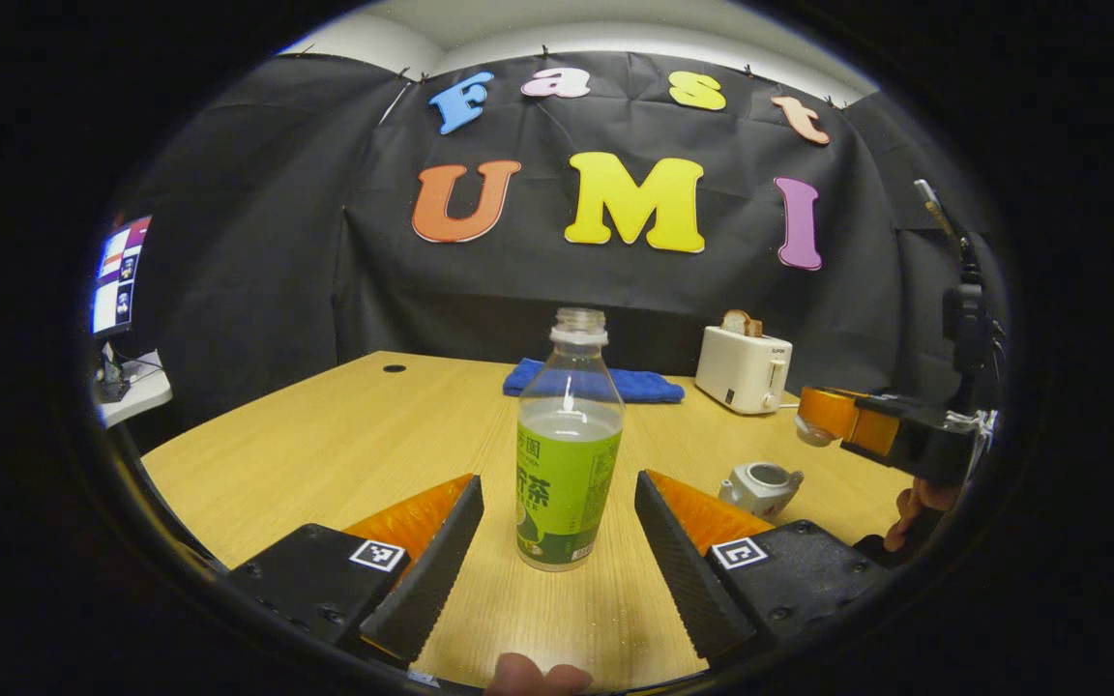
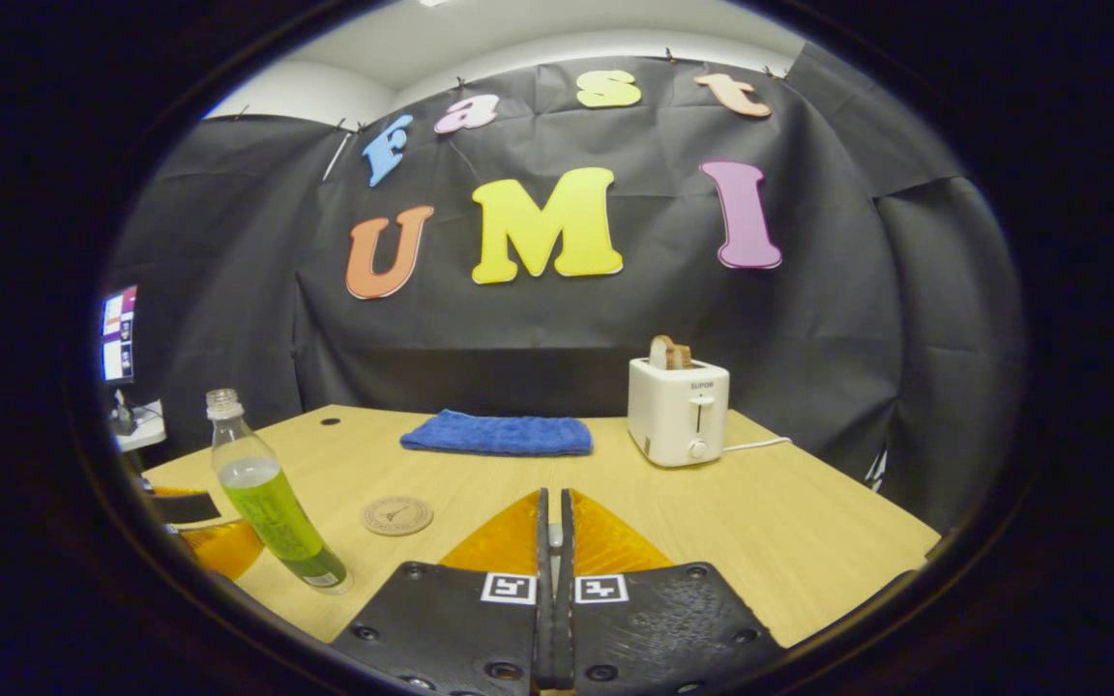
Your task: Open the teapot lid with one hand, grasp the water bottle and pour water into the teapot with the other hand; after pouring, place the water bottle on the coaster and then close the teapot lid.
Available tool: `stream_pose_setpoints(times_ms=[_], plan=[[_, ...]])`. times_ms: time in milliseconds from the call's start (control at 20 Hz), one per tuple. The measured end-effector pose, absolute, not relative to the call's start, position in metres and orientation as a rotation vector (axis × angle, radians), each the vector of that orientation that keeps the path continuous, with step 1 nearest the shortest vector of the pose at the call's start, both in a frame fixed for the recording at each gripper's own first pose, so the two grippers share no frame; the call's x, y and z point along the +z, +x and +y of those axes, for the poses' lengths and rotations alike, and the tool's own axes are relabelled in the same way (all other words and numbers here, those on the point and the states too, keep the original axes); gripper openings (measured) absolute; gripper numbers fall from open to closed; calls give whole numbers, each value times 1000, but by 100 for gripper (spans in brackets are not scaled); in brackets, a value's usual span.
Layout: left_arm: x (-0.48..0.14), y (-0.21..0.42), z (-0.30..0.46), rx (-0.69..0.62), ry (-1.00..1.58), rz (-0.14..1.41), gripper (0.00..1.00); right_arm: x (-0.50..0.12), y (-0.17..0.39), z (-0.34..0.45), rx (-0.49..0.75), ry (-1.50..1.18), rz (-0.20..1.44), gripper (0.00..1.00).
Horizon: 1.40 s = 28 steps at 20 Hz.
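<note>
An uncapped clear water bottle (image 1: 567,454) with a green label stands upright on the wooden table (image 1: 344,454), partly filled. My left gripper (image 1: 558,481) is open, one finger on each side of the bottle, not touching it. The small white teapot (image 1: 760,486) sits to the right with its top uncovered. Above it my right gripper (image 1: 816,418) is held in the air, shut on a small white piece that looks like the teapot lid (image 1: 813,437). In the right gripper view its fingers (image 2: 553,498) are closed together, and the bottle (image 2: 272,503) and a round coaster (image 2: 398,515) lie to the left.
A folded blue cloth (image 2: 497,434) lies at the back of the table. A white toaster (image 2: 679,410) with bread in it stands at the back right, its cord trailing right. A screen (image 1: 119,275) sits off the table's left side.
</note>
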<state>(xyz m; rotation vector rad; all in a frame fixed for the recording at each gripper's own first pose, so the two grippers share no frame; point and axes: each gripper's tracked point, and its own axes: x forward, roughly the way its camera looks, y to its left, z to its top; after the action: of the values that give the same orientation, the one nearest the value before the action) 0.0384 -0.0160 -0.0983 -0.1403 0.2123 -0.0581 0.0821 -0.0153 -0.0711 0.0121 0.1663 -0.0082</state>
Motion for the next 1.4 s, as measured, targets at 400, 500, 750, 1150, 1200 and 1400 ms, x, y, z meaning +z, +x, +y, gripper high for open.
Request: stream_pose_setpoints(times_ms=[400, 500, 750, 1150, 1200, 1400], plan=[[-132, 70, -17, -49, -127, 274, 99, -68, 67, -31, -19, -2, 166, 0], [-134, 75, -18, -53, -118, 282, 99, -69, 66, -35, -22, -6, 171, 0], [-135, 79, -18, -49, -93, 288, 81, -72, 62, -40, -20, -1, 180, 0], [-103, 77, 3, -3, 201, 279, 76, -74, 58, -63, -27, 10, 182, 0], [-99, 78, 4, -6, 265, 279, 75, -73, 58, -68, -30, 8, 182, 0], [-81, 75, 16, 3, 559, 259, 74, -75, 55, -84, -38, 0, 183, 0]])
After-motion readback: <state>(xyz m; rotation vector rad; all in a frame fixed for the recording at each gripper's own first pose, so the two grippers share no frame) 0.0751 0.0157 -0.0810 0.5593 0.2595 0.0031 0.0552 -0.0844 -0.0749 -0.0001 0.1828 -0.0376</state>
